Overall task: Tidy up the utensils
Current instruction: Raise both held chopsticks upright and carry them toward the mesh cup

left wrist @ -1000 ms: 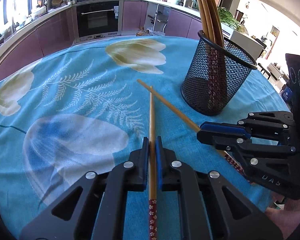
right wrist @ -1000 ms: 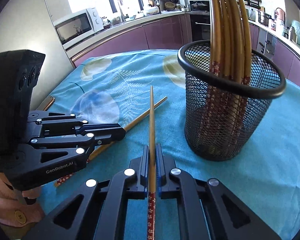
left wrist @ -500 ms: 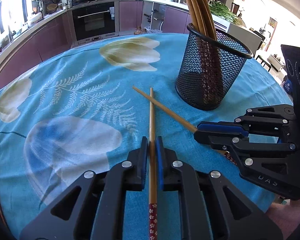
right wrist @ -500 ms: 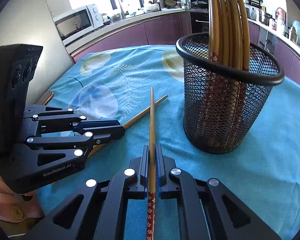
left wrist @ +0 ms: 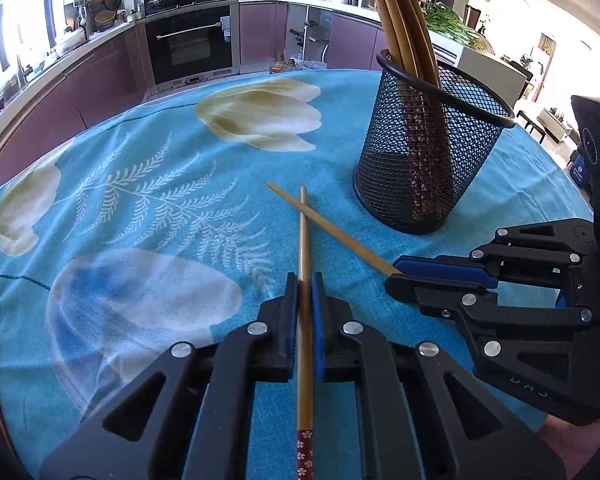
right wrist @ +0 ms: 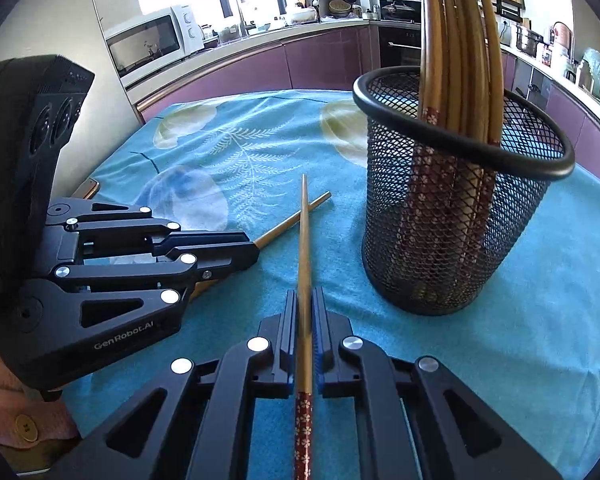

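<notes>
My left gripper [left wrist: 305, 280] is shut on a bamboo chopstick [left wrist: 304, 232] with a red flowered end, its tip just over the tablecloth. My right gripper [right wrist: 305, 296] is shut on a matching chopstick [right wrist: 305, 232]. The two sticks cross near their tips. In the left wrist view the right gripper [left wrist: 396, 274] comes in from the right with its stick [left wrist: 340, 236]. In the right wrist view the left gripper [right wrist: 256, 250] is at the left with its stick [right wrist: 292, 224]. A black mesh holder [left wrist: 428, 160] [right wrist: 456, 208] with several chopsticks stands upright beyond the right gripper.
A teal flower-print tablecloth [left wrist: 140, 220] covers the round table. A flat brown-rimmed object [right wrist: 86, 190] lies at the table's left edge. Purple kitchen cabinets, an oven [left wrist: 188, 48] and a microwave [right wrist: 152, 42] line the room behind.
Almost nothing: the left wrist view has shifted slightly, so the holder and stick tips sit a little lower in frame. Both grips hold as before.
</notes>
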`<control>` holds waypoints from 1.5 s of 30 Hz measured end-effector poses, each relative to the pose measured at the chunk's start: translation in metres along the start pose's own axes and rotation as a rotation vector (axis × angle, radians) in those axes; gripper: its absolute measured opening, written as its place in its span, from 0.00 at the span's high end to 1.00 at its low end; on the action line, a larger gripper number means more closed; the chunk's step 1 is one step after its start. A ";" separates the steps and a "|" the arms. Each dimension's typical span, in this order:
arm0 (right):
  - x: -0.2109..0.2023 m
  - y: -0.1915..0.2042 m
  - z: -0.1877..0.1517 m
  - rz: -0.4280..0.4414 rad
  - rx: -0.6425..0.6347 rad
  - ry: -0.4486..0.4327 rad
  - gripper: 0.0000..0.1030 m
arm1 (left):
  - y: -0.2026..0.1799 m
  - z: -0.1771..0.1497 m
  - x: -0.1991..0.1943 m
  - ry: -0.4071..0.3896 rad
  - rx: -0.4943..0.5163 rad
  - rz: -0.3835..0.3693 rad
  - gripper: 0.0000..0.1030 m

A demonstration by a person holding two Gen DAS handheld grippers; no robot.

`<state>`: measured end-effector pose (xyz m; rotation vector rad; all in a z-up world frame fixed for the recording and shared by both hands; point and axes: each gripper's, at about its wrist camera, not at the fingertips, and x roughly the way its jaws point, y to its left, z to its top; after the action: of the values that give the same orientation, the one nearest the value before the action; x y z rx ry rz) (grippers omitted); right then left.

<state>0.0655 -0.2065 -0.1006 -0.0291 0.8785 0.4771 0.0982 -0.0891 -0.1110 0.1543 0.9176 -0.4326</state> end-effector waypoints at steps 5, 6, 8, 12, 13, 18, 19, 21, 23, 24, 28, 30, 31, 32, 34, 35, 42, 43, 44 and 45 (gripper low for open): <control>-0.007 -0.002 0.000 0.015 0.008 -0.016 0.94 | 0.001 -0.001 -0.005 -0.012 -0.008 -0.003 0.93; -0.010 -0.002 0.000 0.021 0.011 -0.021 0.94 | 0.001 -0.001 -0.006 -0.015 -0.011 -0.005 0.93; -0.014 -0.002 0.000 0.025 0.010 -0.030 0.94 | 0.002 -0.001 -0.009 -0.023 -0.017 -0.012 0.93; -0.023 -0.001 0.001 0.045 0.007 -0.055 0.94 | 0.004 0.001 -0.019 -0.046 -0.027 -0.028 0.93; -0.025 0.000 0.001 0.044 0.004 -0.059 0.94 | 0.004 0.001 -0.022 -0.051 -0.029 -0.031 0.93; -0.037 0.002 0.004 0.060 -0.006 -0.092 0.94 | 0.006 0.003 -0.032 -0.075 -0.041 -0.047 0.93; -0.039 0.003 0.004 0.062 -0.007 -0.098 0.94 | 0.005 0.003 -0.034 -0.078 -0.041 -0.049 0.93; -0.043 0.003 0.005 0.064 -0.009 -0.113 0.94 | 0.005 0.004 -0.036 -0.083 -0.046 -0.061 0.93; -0.046 0.004 0.005 0.068 -0.010 -0.125 0.94 | 0.004 0.004 -0.039 -0.091 -0.048 -0.063 0.93; -0.048 0.004 0.005 0.071 -0.010 -0.128 0.94 | 0.004 0.004 -0.041 -0.094 -0.048 -0.065 0.93; -0.054 0.003 0.005 0.078 -0.011 -0.145 0.94 | 0.003 0.005 -0.045 -0.105 -0.050 -0.069 0.93; -0.057 0.002 0.006 0.083 -0.007 -0.154 0.94 | 0.003 0.005 -0.048 -0.112 -0.051 -0.072 0.93; -0.059 0.001 0.006 0.084 -0.007 -0.157 0.94 | 0.002 0.005 -0.050 -0.116 -0.051 -0.074 0.93; -0.060 0.001 0.006 0.084 -0.007 -0.162 0.94 | 0.002 0.006 -0.051 -0.119 -0.051 -0.075 0.93; -0.060 0.003 0.007 0.087 -0.007 -0.167 0.94 | 0.002 0.007 -0.053 -0.125 -0.051 -0.079 0.93; -0.061 0.003 0.008 0.090 -0.006 -0.172 0.94 | 0.002 0.007 -0.055 -0.129 -0.052 -0.084 0.93; -0.069 0.003 0.008 0.101 0.000 -0.193 0.94 | 0.002 0.008 -0.062 -0.147 -0.062 -0.107 0.93; -0.071 0.002 0.008 0.102 0.001 -0.198 0.94 | 0.002 0.008 -0.063 -0.148 -0.063 -0.110 0.93; -0.071 0.003 0.009 0.101 0.001 -0.200 0.94 | 0.002 0.008 -0.064 -0.151 -0.064 -0.111 0.93; -0.072 0.003 0.009 0.101 0.002 -0.204 0.94 | 0.002 0.008 -0.065 -0.154 -0.065 -0.113 0.93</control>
<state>0.0314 -0.2298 -0.0406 0.0655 0.6822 0.5633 0.0710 -0.0705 -0.0545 0.0099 0.7902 -0.5114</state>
